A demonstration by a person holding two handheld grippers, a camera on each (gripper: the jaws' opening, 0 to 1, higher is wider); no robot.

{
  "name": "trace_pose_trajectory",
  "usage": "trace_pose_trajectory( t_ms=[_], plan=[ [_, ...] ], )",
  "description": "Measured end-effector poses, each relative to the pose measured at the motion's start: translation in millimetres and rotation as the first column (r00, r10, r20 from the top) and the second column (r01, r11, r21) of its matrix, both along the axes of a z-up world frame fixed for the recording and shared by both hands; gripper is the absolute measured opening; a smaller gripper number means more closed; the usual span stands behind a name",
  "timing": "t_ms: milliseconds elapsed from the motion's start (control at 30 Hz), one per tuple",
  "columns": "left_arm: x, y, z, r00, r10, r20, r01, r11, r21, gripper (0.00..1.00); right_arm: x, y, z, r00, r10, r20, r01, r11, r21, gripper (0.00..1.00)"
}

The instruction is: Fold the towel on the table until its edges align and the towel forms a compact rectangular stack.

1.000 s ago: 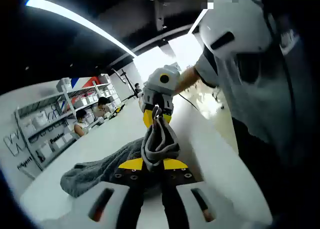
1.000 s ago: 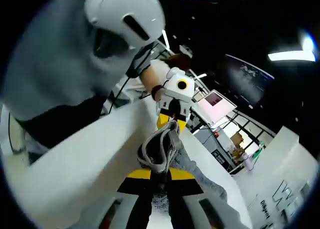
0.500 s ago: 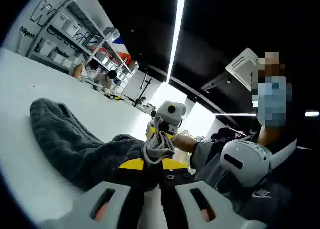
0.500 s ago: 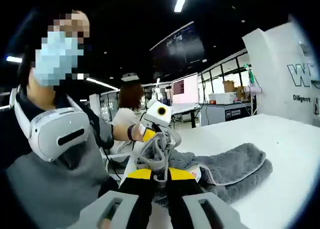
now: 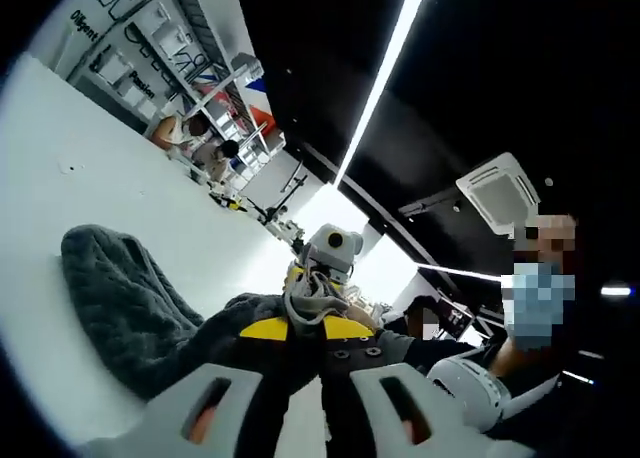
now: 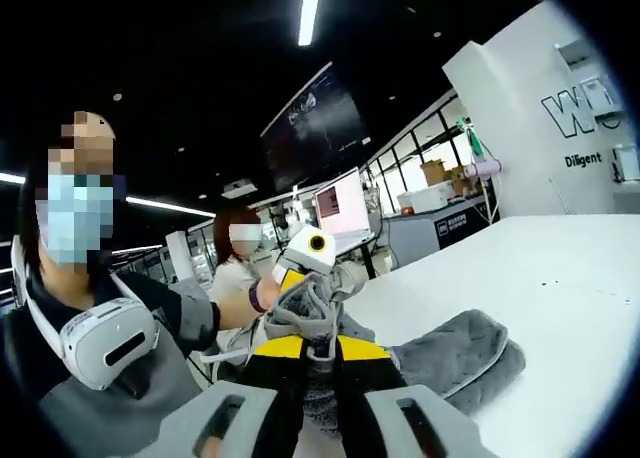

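A grey towel (image 5: 130, 298) lies bunched on the white table (image 5: 60, 168), its far part (image 6: 460, 353) resting flat in the right gripper view. My left gripper (image 5: 306, 325) is shut on a gathered towel edge (image 5: 313, 296), yellow jaw tips pressed on the cloth. My right gripper (image 6: 318, 346) is shut on another gathered edge (image 6: 310, 303) of the same towel. Each gripper faces the other closely: the right one (image 5: 325, 258) shows in the left gripper view, the left one (image 6: 305, 253) in the right gripper view. The strip between them is lifted off the table.
A person wearing a white headset (image 6: 105, 338) holds the grippers at the table edge. Shelves with boxes (image 5: 170, 38) and seated people (image 5: 185, 133) stand beyond the table. Monitors (image 6: 340, 203) and another person (image 6: 240, 263) are behind. Bare table top (image 6: 560, 278) spreads to the right.
Both views have tilted up and swung as the hands rose and turned; the towel edges stay gripped and the two grippers stay close together, with more of the towel resting on the table.
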State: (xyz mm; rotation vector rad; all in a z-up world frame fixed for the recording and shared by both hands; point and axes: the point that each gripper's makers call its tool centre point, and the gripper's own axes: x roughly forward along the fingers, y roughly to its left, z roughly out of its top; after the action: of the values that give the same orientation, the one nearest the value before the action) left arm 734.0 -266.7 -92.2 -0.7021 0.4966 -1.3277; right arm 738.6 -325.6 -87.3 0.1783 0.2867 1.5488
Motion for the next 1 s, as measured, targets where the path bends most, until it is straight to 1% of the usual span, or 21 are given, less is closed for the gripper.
trace_pose_trajectory(
  t_ms=[100,167,200,267,300,333,367,433,500,533,567,600,633,667,700,733,867,933,1000],
  plan=[
    [20.7,4,3.4,1.0,-0.002,-0.024,0.002,1.0,-0.005,0.1,16,5,0.3,1.0,-0.015,0.001,0.015,1.0,-0.015,0.1],
    [27.3,5,4.7,0.999,-0.03,-0.023,0.03,1.0,0.0,0.11,26,7,0.2,1.0,-0.027,0.001,0.027,0.999,-0.022,0.1],
    [36.5,6,4.8,0.999,-0.023,-0.032,0.023,1.0,0.004,0.11,35,9,-0.6,0.999,-0.037,-0.003,0.037,0.999,-0.031,0.1],
    [47.3,7,3.5,0.999,-0.018,-0.028,0.018,1.0,0.017,0.11,46,11,-0.7,0.998,-0.058,0.0,0.058,0.998,-0.034,0.1],
    [60.5,12,2.7,0.999,-0.015,-0.035,0.016,1.0,0.025,0.11,53,13,-2.5,0.998,-0.068,0.0,0.068,0.997,-0.047,0.1],
    [65.3,13,1.7,0.999,-0.013,-0.038,0.014,1.0,0.028,0.11,63,12,-3.3,0.997,-0.08,0.007,0.08,0.995,-0.053,0.1],
    [74.0,15,-1.3,0.999,-0.007,-0.045,0.009,0.999,0.039,0.11,72,14,-7.2,0.996,-0.087,0.003,0.087,0.994,-0.07,0.1],
    [91.8,19,-11.9,0.999,0.019,-0.033,-0.016,0.996,0.089,0.11,85,15,-15.3,0.994,-0.109,0.009,0.109,0.989,-0.098,0.1],
    [106.8,22,-19.8,0.998,0.037,-0.058,-0.031,0.995,0.1,0.11,94,17,-24.7,0.992,-0.122,0.011,0.123,0.984,-0.127,0.1],
    [112.4,23,-25.5,0.997,0.041,-0.065,-0.033,0.993,0.113,0.11,107,16,-29.5,0.991,-0.132,0.008,0.132,0.982,-0.133,0.1],
    [120.9,26,-33.0,0.996,0.056,-0.063,-0.047,0.989,0.14,0.12,111,17,-33.8,0.99,-0.138,0.002,0.137,0.98,-0.141,0.1],
    [128.2,28,-39.7,0.995,0.073,-0.061,-0.062,0.985,0.161,0.12,116,17,-41.3,0.989,-0.147,-0.001,0.145,0.977,-0.159,0.1],
    [133.6,29,-45.0,0.994,0.083,-0.071,-0.07,0.983,0.17,0.12,123,17,-48.6,0.988,-0.157,0.008,0.156,0.972,-0.177,0.1],
    [138.3,29,-51.1,0.993,0.09,-0.08,-0.074,0.981,0.181,0.12,129,17,-56.1,0.986,-0.164,0.004,0.162,0.968,-0.192,0.1],
    [142.8,30,-58.3,0.992,0.097,-0.08,-0.079,0.976,0.204,0.12,133,18,-62.5,0.986,-0.167,-0.007,0.162,0.966,-0.202,0.1],
    [149.9,32,-67.9,0.991,0.118,-0.064,-0.099,0.965,0.243,0.12,139,18,-68.2,0.985,-0.172,-0.008,0.167,0.964,-0.209,0.1],
    [161.0,32,-82.0,0.988,0.134,-0.075,-0.111,0.959,0.261,0.12,159,16,-89.9,0.981,-0.196,-0.018,0.185,0.952,-0.244,0.1],
    [167.0,33,-89.9,0.989,0.14,-0.05,-0.12,0.95,0.29,0.12,165,16,-97.1,0.979,-0.204,-0.016,0.194,0.948,-0.252,0.1],
    [171.2,33,-96.6,0.989,0.148,-0.025,-0.133,0.94,0.314,0.12,170,15,-105.6,0.978,-0.208,0.011,0.203,0.94,-0.275,0.1]
  ],
)
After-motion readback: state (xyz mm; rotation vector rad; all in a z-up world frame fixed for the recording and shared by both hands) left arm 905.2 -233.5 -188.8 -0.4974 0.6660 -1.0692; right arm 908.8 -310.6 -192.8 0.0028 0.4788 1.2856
